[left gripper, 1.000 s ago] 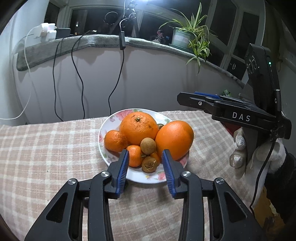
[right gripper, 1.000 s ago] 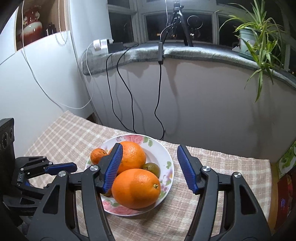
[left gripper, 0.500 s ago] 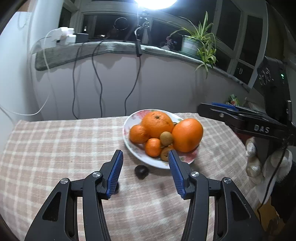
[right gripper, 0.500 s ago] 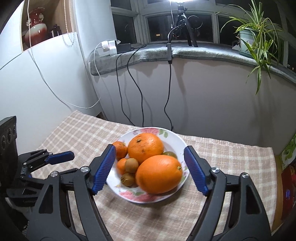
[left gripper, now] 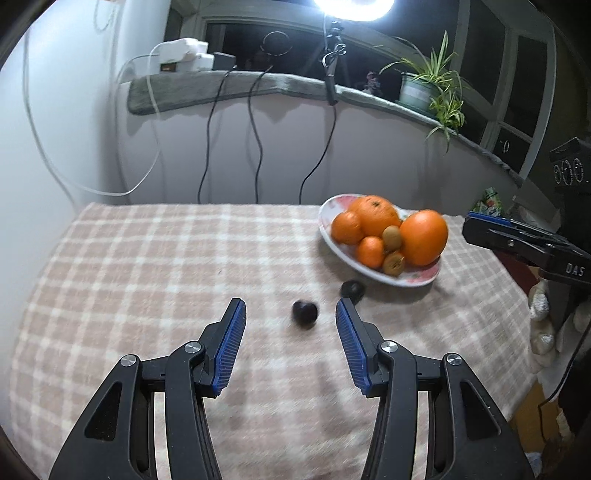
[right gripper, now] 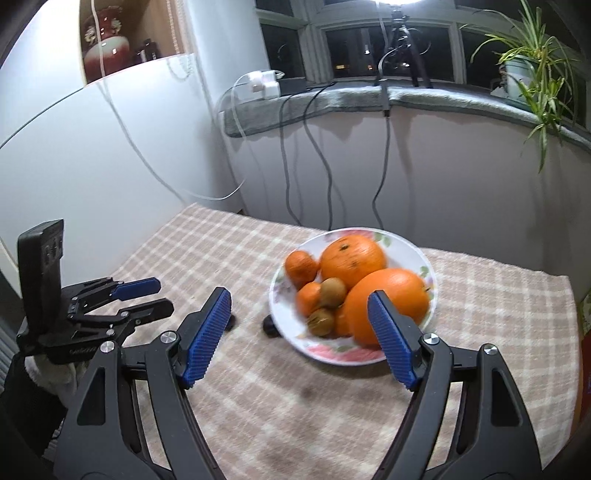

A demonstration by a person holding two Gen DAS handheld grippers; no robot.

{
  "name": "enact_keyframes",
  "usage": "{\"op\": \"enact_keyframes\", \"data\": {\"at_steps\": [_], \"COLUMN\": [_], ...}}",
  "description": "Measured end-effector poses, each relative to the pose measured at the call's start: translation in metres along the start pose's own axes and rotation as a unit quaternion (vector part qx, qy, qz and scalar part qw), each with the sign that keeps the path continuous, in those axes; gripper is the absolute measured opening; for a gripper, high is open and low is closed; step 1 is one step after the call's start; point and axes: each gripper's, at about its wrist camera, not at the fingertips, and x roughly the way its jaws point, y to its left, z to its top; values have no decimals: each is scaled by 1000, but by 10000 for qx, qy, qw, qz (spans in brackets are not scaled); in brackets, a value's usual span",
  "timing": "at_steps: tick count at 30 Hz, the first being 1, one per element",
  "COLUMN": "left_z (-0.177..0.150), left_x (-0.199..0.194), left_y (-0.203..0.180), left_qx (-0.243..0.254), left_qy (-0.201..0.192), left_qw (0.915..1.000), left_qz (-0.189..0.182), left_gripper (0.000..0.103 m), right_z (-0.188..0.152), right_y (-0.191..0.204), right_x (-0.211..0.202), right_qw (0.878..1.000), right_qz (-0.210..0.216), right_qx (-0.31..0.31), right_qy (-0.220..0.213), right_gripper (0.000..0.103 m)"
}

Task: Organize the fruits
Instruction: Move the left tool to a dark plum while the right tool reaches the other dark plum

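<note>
Dark windows [right gripper: 384,48] (bright lamp [left gripper: 352,5]) above white wall [left gripper: 280,147].

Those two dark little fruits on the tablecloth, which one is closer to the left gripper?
The dark fruit lying between the left gripper's open fingertips. The other dark fruit sits farther off, right beside the plate.

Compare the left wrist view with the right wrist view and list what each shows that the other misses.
Only the left wrist view shows both small dark round fruits whole on the checked tablecloth: one between the open left gripper fingers, one beside the plate.

Only the right wrist view shows the red vase in a wall niche and the left gripper from outside; there the dark fruits are largely hidden.

Both show the floral white plate of oranges and brown kiwis, the potted spider plant, and the hanging cables.
</note>
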Motion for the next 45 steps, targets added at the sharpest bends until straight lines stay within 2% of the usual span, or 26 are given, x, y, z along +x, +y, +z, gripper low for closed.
{"op": "enact_keyframes", "data": {"at_steps": [7, 13, 19, 28, 45], "left_z": [-15, -15, -12, -7, 3], "left_x": [4, 16, 29, 50, 72], "left_y": [9, 5, 0, 0, 5], "left_qx": [-26, 14, 135, 323, 461], "left_qy": [205, 333, 452, 639, 754], "left_qw": [9998, 9991, 9979, 9954, 9927], "left_qz": [-14, -255, -447, -629, -826], "left_gripper": [46, 39, 34, 33, 30], "right_z": [-18, -34, -40, -36, -29], "right_y": [21, 22, 19, 20, 26], "right_x": [14, 47, 74, 97, 115], "right_qw": [9992, 9954, 9914, 9884, 9871], "right_qz": [267, 314, 150, -197, -601], "right_qx": [80, 516, 887, 1166, 1114], "right_qy": [270, 738, 952, 948, 977], "right_gripper": [77, 53, 42, 39, 37]}}
